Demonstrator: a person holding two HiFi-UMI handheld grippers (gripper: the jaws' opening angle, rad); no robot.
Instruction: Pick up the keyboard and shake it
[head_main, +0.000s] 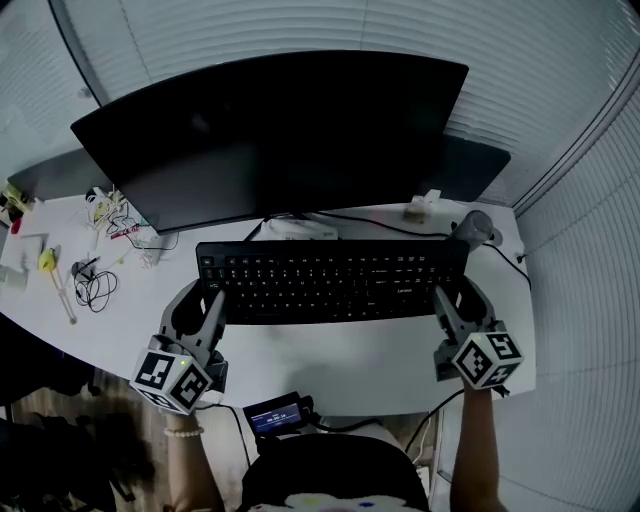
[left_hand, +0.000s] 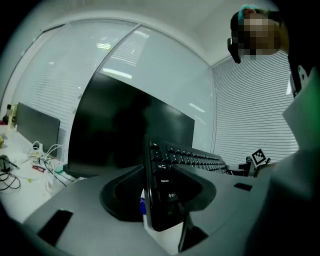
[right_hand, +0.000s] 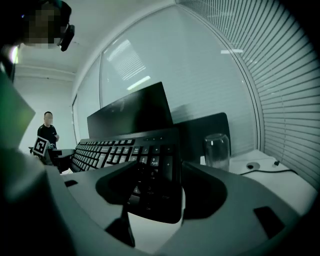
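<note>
Left gripper (head_main: 200, 298) — fingers closing on keyboard (head_main: 330, 275)

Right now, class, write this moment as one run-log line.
left gripper: jaws closing on keyboard left end | right gripper: clamped on right end | keyboard: in front of monitor | lifted off desk: unclear

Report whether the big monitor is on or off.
Off, it seems: the monitor is evenly black in the head view and both gripper views, with no picture or glow.
</note>
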